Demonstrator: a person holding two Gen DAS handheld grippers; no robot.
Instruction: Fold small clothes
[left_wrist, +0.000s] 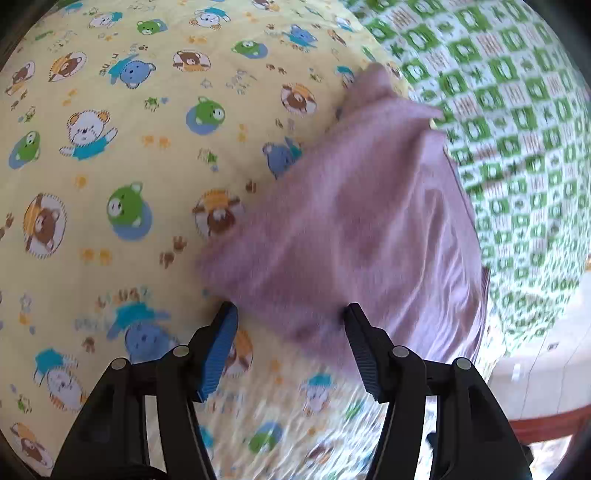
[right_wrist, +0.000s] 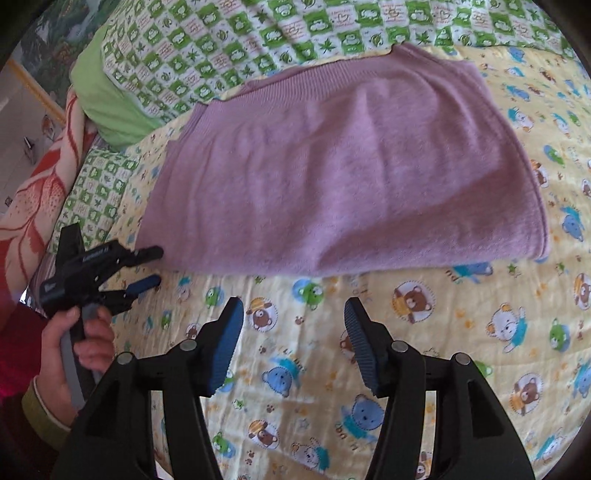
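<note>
Folded purple knit garment (right_wrist: 332, 177) lies flat on the yellow bear-print sheet (right_wrist: 424, 332), its far edge near the green checked quilt (right_wrist: 258, 33). Left gripper (right_wrist: 149, 267) jaws apart, tips just beside garment's left corner. Right gripper (right_wrist: 293, 314) jaws apart, holding nothing, near garment's front edge.

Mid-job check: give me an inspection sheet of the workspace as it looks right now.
Surface: yellow bear-print sheet, fairly smooth.
Job's things: purple garment lying folded flat on the sheet, far edge near the green checked blanket.
Clutter: green pillow and a red floral blanket at the left edge.
Grippers: left gripper open, at the garment's near edge, gripping nothing; view blurred. Right gripper open, short of the garment.
Cables: nothing seen.
Surroundings: light floor and a red-brown edge beyond the bed.
</note>
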